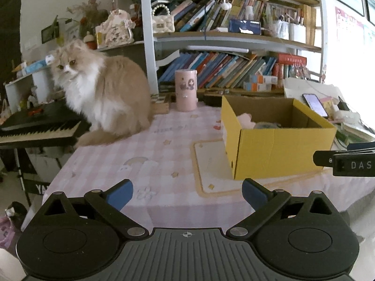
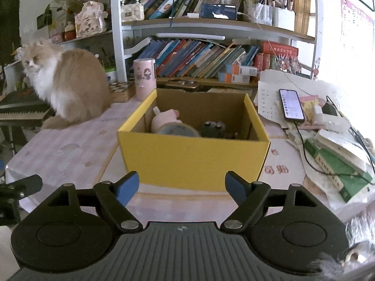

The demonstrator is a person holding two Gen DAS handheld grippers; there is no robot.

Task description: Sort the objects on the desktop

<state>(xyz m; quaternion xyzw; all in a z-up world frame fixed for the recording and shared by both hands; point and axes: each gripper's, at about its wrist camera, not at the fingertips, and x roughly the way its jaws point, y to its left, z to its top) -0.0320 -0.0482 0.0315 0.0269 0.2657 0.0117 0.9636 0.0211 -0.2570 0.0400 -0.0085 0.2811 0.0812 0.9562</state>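
Left tongs [image 1: 187, 195] low in frame, tilted down over near desk [image 1: 164, 154] edge, jaws spread wide, nothing between. Right tongs [image 2: 182, 188] bottom centre, angled down just before yellow box [image 2: 192, 159], jaws apart, empty. Box sits mid-desk, open top; pink toy [image 2: 164, 119] and dark toy [image 2: 213, 128] inside. Cat [image 1: 103, 98] sits upper left on desk. Phone [image 2: 291, 104] lies right of box, screen lit.
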